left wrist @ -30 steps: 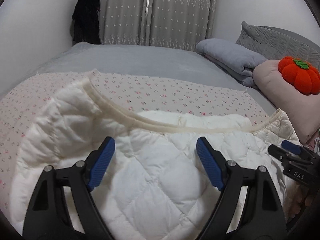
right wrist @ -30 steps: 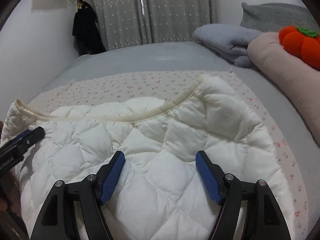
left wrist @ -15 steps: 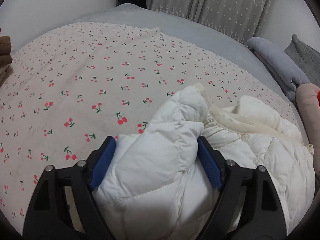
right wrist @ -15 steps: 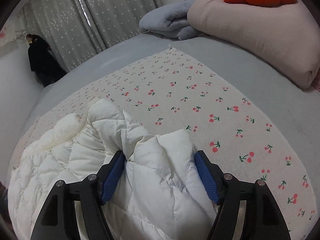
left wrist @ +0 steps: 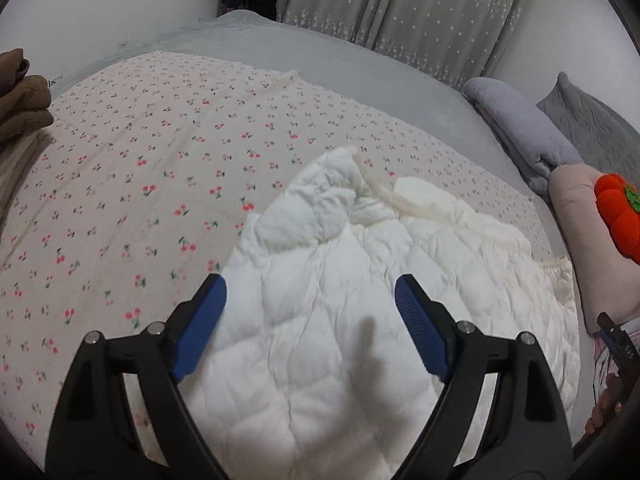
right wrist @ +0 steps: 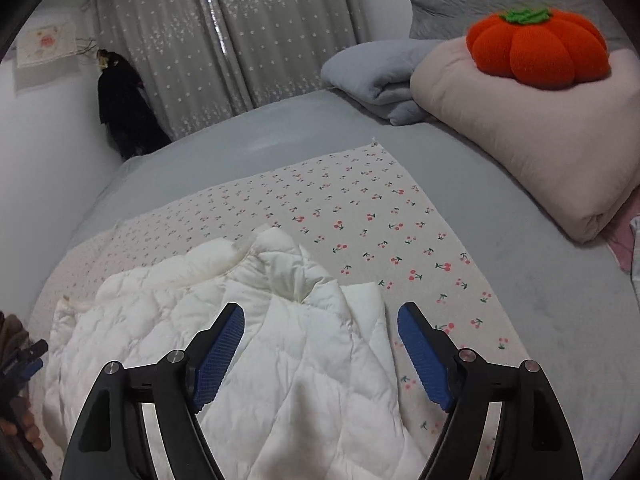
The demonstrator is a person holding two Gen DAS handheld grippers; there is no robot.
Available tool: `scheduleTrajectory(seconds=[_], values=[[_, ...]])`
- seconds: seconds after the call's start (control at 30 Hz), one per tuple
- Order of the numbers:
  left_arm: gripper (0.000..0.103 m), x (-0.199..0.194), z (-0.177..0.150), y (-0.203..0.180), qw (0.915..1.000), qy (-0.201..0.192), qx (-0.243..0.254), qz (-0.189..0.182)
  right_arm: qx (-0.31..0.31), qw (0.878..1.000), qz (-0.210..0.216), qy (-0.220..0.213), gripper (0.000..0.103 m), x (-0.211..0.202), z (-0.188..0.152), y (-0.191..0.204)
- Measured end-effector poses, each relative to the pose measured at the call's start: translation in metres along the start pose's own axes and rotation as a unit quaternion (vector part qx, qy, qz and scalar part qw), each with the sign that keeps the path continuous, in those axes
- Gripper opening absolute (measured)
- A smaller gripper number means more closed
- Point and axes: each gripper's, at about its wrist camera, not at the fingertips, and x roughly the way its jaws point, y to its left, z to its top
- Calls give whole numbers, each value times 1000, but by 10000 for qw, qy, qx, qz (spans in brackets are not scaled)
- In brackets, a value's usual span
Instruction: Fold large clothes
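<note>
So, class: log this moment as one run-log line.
left gripper: open over white quilted jacket | right gripper: open over it | jacket: bunched on cherry-print sheet

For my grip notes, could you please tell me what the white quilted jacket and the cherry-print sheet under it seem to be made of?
White quilted jacket: probably thin synthetic shell over soft padding, matte; stitched diamonds puff up.
Cherry-print sheet: looks like thin woven cotton, matte; it lies flat with fine creases.
</note>
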Motion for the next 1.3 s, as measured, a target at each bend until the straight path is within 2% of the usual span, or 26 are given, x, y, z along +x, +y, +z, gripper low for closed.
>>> scheduleTrajectory(seconds=[0.13, 0.37, 0.57, 0.8, 0.93, 1.07, 1.2, 1.3], values=[[86, -17, -19, 10, 9987, 460, -224, -86, -392, 9991, -25, 138, 84, -27, -15, 13], [87, -35, -60, 45, 9909, 803, -1054, -217, -578, 9976, 194, 336, 87, -40, -42, 27], [87, -28, -81, 61, 9803, 1189, -1500, -485, -768, 9955, 28, 560, 87, -36, -63, 39], [87, -17, -101, 74, 9645, 1603, -1931, -816, -1117, 9921, -124, 553, 87, -41, -75, 46], [87, -9, -110, 75, 9496, 1813, -2269, -1183, -1165, 9909, -139, 653, 87, -36, -80, 47], [87, 4, -121, 76, 9253, 1892, -2799, -1723, -1233, 9894, -176, 742, 87, -31, -85, 52], [87, 20, -127, 74, 8982, 1664, -3359, -2296, -1325, 9884, -130, 730, 87, -29, -89, 62], [87, 30, -132, 73, 8780, 1259, -3854, -2544, -1302, 9890, -19, 696, 87, -28, -89, 71]])
